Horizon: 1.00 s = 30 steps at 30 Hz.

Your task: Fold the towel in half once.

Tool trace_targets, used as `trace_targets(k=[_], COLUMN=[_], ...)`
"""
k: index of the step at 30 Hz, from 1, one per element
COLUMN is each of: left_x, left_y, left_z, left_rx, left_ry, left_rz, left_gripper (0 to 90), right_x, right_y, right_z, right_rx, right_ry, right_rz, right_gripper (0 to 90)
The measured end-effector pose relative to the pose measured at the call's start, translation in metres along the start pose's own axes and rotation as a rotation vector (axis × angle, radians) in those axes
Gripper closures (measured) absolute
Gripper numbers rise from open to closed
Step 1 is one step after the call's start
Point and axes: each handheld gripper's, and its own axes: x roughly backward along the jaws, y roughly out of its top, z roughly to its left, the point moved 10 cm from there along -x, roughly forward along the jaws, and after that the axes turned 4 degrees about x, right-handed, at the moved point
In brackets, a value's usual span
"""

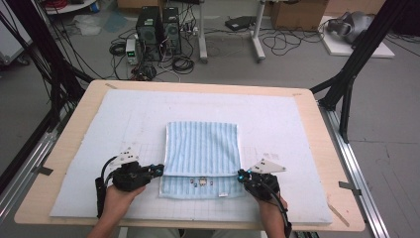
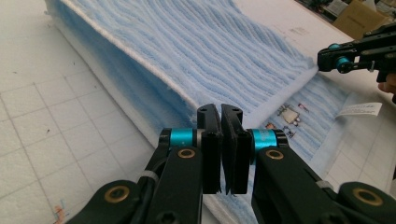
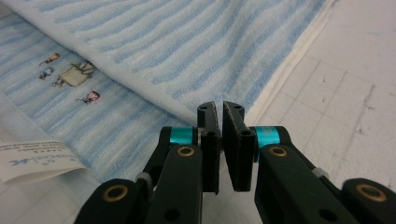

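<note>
Grippers, high view: both were brought to the near corners of the folded top layer of the towel, the left gripper at its left corner and the right gripper at its right corner, each with jaws drawn together. The symmetrical placement was judged to serve a two-handed lift or fold of that layer.
Towel, high view: it was laid flat near the middle of the white mat, with a lower layer left exposed along the near edge, where small embroidered figures and a label were seen.
Left gripper, left gripper view: the jaws were seen pressed almost together, pointed at the white hem of the towel; fabric lay right at the tips, but whether any was pinched between the pads could not be told. The right gripper was seen farther off at the opposite corner of the same hem.
Right gripper, right gripper view: the jaws were likewise closed to a thin slit, and the hem corner of the towel was met just ahead of the tips; a hold on the cloth could not be confirmed.
Lower layer, right gripper view: the embroidered figures and the label were seen to the left of the jaws.
</note>
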Motion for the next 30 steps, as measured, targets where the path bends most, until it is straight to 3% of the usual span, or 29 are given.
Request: trace_targets(k=[6, 15, 22, 30], left_x=[0.013, 0.028, 0.029, 0.019], left_y=[0.001, -0.014, -0.029, -0.05], left_z=[-0.01, -0.025, -0.027, -0.023], left_rx=[0.009, -0.005, -0.008, -0.02], left_ry=[-0.042, -0.068, -0.071, -0.041], left_rz=[-0.022, -0.018, 0.018, 0.073], left_gripper=[86.4, 86.4, 86.3, 86.2], right_x=[0.016, 0.042, 0.049, 0.043], right_y=[0.005, 0.002, -0.006, -0.026], right_z=[0.005, 0.024, 0.032, 0.037], right_rx=[0.018, 0.05, 0.061, 0.054], right_ry=[0.003, 0.016, 0.021, 0.034], right_rz=[-0.039, -0.078, -0.069, -0.009], right_gripper=[85.4, 85.4, 85.4, 85.3])
